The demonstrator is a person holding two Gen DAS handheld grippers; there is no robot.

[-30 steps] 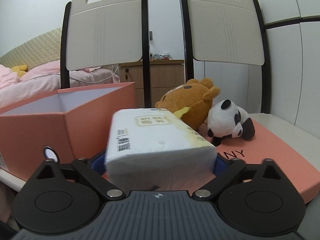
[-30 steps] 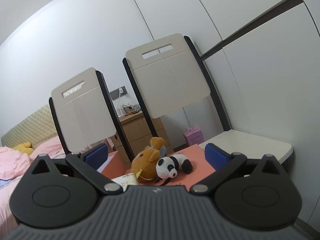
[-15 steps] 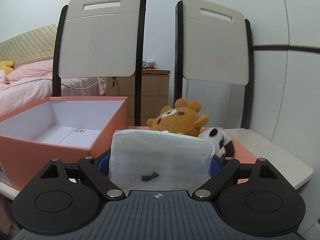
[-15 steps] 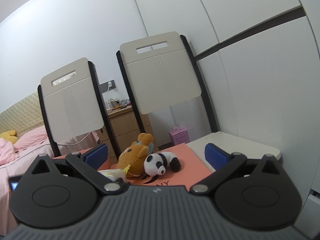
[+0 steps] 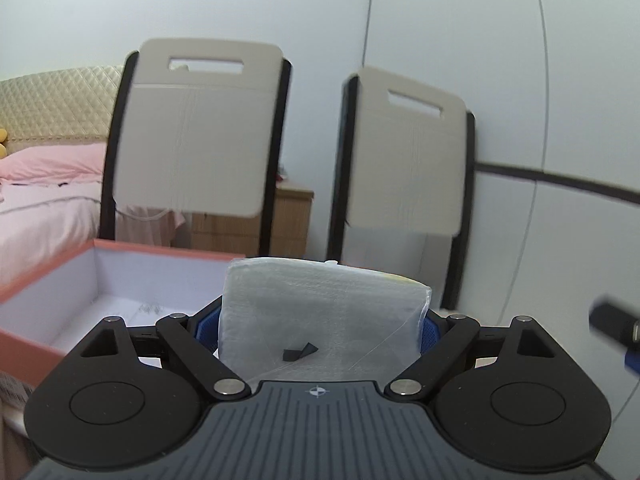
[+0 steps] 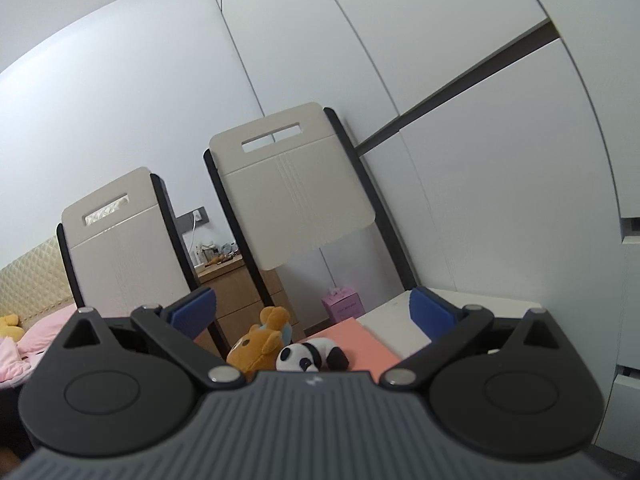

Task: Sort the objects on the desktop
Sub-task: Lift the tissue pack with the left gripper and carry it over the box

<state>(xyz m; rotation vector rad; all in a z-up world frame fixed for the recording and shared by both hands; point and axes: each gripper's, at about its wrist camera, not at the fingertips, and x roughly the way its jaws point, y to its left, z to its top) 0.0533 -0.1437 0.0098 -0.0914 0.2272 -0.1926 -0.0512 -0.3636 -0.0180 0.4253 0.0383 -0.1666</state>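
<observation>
Our left gripper (image 5: 320,320) clamps the tissue pack (image 5: 320,312) at center frame, right of the open pink box (image 5: 48,276). Our right gripper (image 6: 312,312) gapes empty above the bear plush (image 6: 256,346) and panda plush (image 6: 308,356) at lower center.

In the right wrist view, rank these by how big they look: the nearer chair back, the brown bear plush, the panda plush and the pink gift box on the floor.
1. Nearer chair back, by far the largest.
2. Brown bear plush.
3. Panda plush, partly hidden behind the right gripper, so bear versus panda is unsure.
4. Pink gift box; it sits farther off, so true size is uncertain.
</observation>
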